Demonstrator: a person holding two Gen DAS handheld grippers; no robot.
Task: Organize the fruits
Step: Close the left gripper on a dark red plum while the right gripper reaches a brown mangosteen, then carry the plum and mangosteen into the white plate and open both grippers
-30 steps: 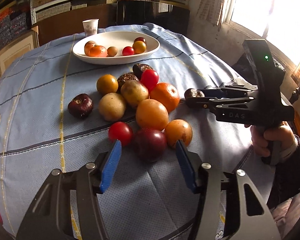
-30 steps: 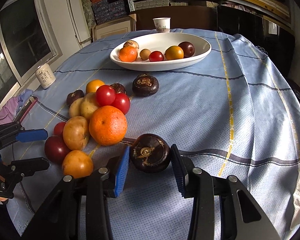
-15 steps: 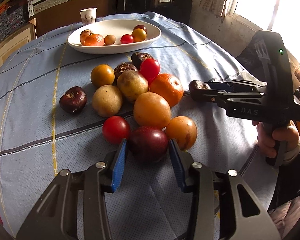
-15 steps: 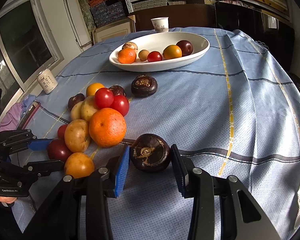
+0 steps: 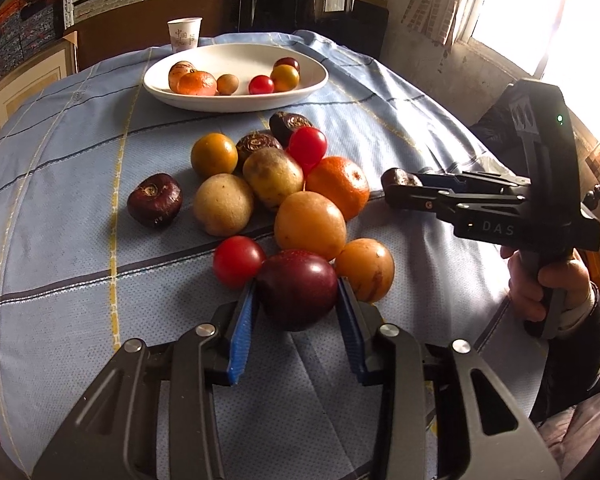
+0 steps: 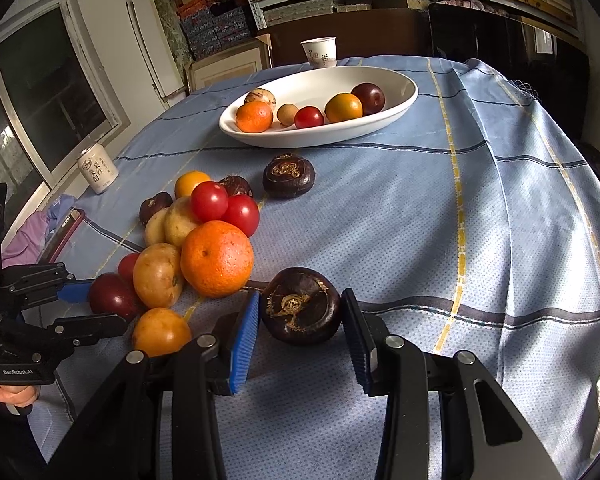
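We've got six fruits in the white oval bowl [image 5: 236, 98]. Left gripper [image 5: 296, 304] fingers just closed onto the dark-red plum [image 5: 296, 288]; right gripper [image 6: 300, 320] fingers pinch the dark brown water chestnut [image 6: 300, 306]. About a dozen left on the worktop [image 6: 420, 220].

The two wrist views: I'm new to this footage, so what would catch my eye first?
First, the heap of fruit on the blue checked tablecloth, oranges, red tomatoes and potato-like ones packed together. Next, each claw on a dark fruit: the left claw, jaws just closing, on a plum at the heap's near edge, the right claw around a brown water chestnut. Behind sits a white bowl, partly filled.
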